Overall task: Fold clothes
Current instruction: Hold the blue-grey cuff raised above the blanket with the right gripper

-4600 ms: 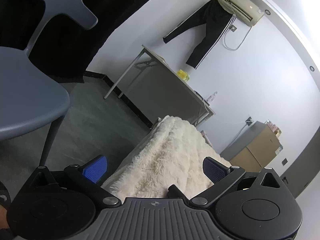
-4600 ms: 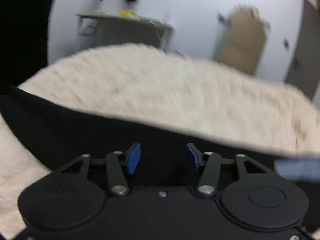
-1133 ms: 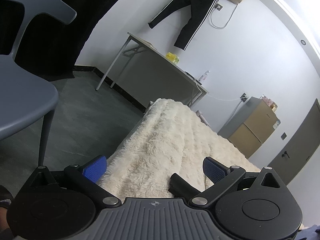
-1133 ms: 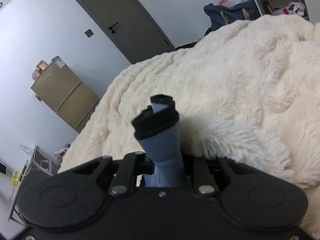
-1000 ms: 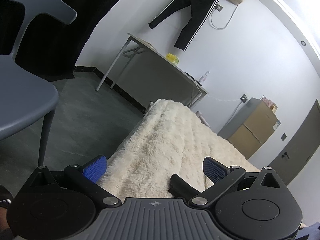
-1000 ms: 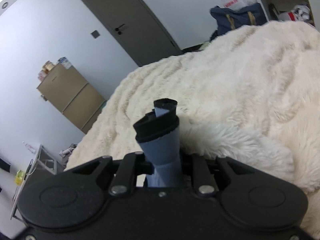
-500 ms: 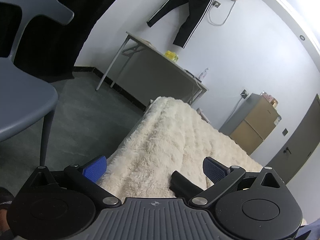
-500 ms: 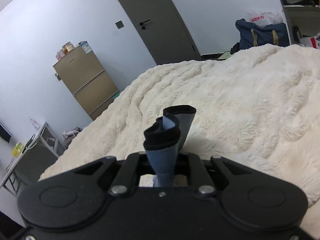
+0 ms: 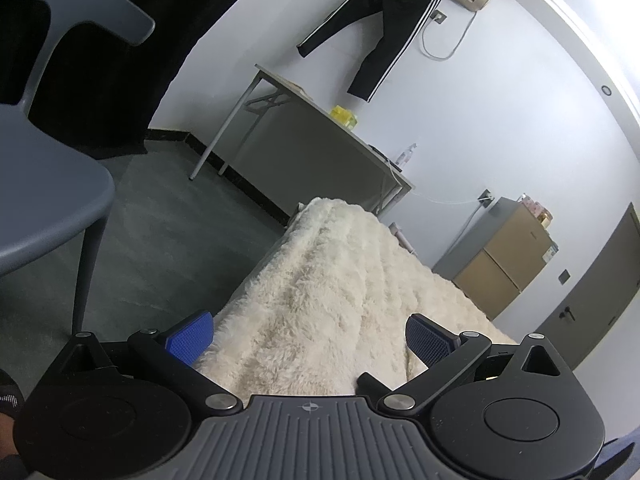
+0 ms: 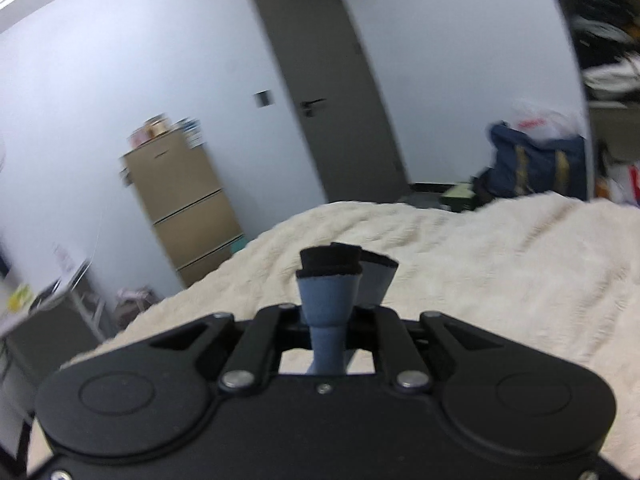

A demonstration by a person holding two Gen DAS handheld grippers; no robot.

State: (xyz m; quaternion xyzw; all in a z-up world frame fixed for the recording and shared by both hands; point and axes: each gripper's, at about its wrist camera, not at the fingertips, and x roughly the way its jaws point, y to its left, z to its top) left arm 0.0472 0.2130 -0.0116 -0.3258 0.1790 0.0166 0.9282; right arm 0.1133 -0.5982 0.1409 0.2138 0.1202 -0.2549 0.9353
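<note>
The cream fleece blanket covers the bed and is the work surface; its deep pile is soft and yielding and, by judgement, will drag against any cloth slid across it, so lift the cloth clear of it when repositioning

The garment is the task's thing. It sits pinched in the right gripper, above the blanket, with a bunched blue-grey section rising between the fingers and ending in a black ribbed band. Only this bunch is visible; the rest of the garment lies outside both views, so its fold state cannot be told

Handling judgement:
- Weight: light; the bunch stands up from the pinch without sagging
- Stiffness: soft and limp knit; it will drape and crumple when released, not hold an edge
- Grip: cloth on pads, low slip risk; not fragile
- Hold point: the ribbed band is thicker and firmer than the body cloth, so a hem or cuff edge gives the most secure hold

The right gripper is pressed together on the cloth. The left gripper stands spread wide, its blue pads apart over the near edge of the blanket, holding nothing
</note>
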